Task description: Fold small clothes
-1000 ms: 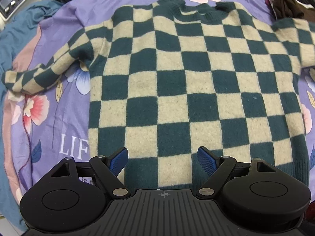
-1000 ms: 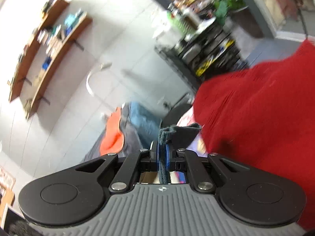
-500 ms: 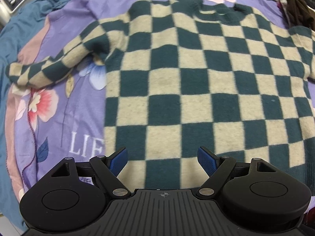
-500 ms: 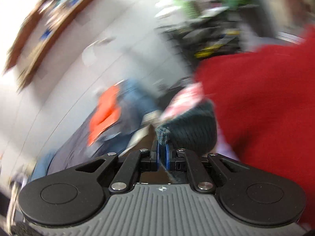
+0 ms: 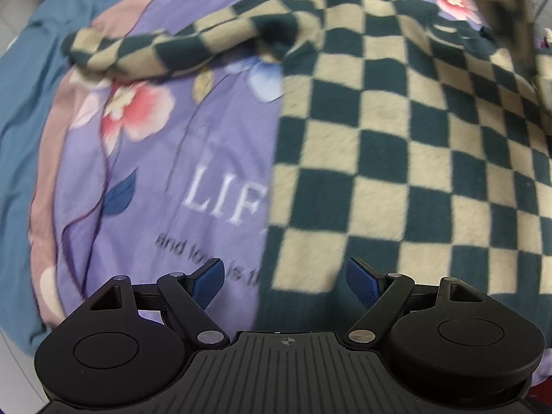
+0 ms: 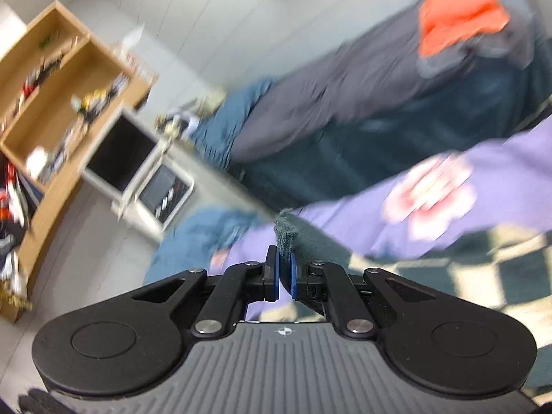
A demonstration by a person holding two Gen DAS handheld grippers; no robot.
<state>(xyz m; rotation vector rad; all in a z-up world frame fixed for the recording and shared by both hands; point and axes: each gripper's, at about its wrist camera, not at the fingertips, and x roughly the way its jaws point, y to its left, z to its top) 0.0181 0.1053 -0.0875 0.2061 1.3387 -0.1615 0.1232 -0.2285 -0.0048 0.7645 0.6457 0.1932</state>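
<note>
A dark green and cream checked sweater (image 5: 396, 145) lies flat on a purple flowered bedspread (image 5: 165, 145). Its left sleeve (image 5: 165, 48) stretches out to the upper left. My left gripper (image 5: 284, 281) hangs open over the sweater's lower left edge, with only cloth below it. A blurred strip of the sweater's other sleeve (image 5: 507, 10) crosses the top right, lifted. In the right wrist view, my right gripper (image 6: 283, 274) is shut on that sleeve's dark green ribbed cuff (image 6: 286, 238); checked cloth (image 6: 483, 265) trails off to the right.
Blue bedding (image 5: 27, 114) borders the bedspread at left. Past the bed the right wrist view shows a wooden shelf unit (image 6: 58, 103), a white appliance (image 6: 138, 172), and a pile of grey, blue and orange clothes (image 6: 414, 69).
My left gripper slid left along the hem toward the sweater's left edge. The right gripper swung fast, cuff still clamped, away from a red garment toward the bed; the lifted sleeve now shows over the sweater.
</note>
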